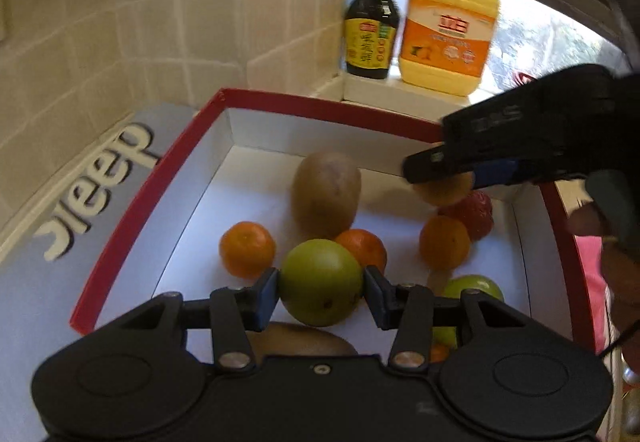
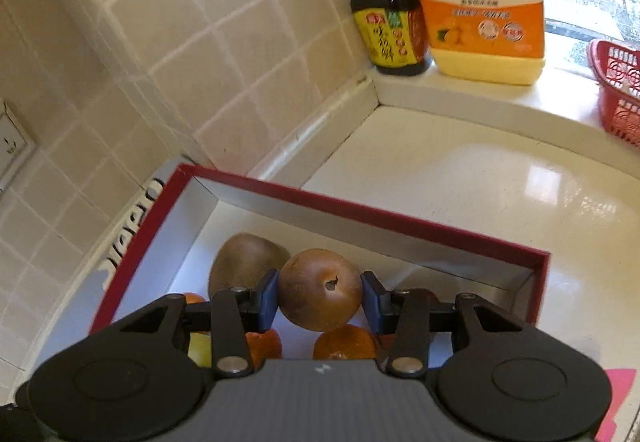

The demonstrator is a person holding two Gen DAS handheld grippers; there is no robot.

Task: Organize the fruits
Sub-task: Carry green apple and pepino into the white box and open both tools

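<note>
A red-rimmed white box (image 1: 144,197) holds several fruits. My left gripper (image 1: 321,288) is shut on a green apple (image 1: 320,282) above the box's near side. My right gripper (image 2: 320,300) is shut on a brown round fruit (image 2: 320,288) over the box (image 2: 400,226); it shows in the left wrist view (image 1: 440,177) at the far right of the box. Inside lie a brown kiwi (image 1: 326,193), oranges (image 1: 247,248) (image 1: 444,242), a red strawberry (image 1: 472,211), another green apple (image 1: 474,288) and a kiwi (image 1: 300,338) under my left gripper.
A dark sauce bottle (image 1: 370,29) and a yellow detergent jug (image 1: 450,25) stand on the window ledge behind the box. Tiled wall (image 2: 160,41) runs along the left. A red plastic basket (image 2: 618,89) sits at the right. The white counter (image 2: 460,181) lies beyond the box.
</note>
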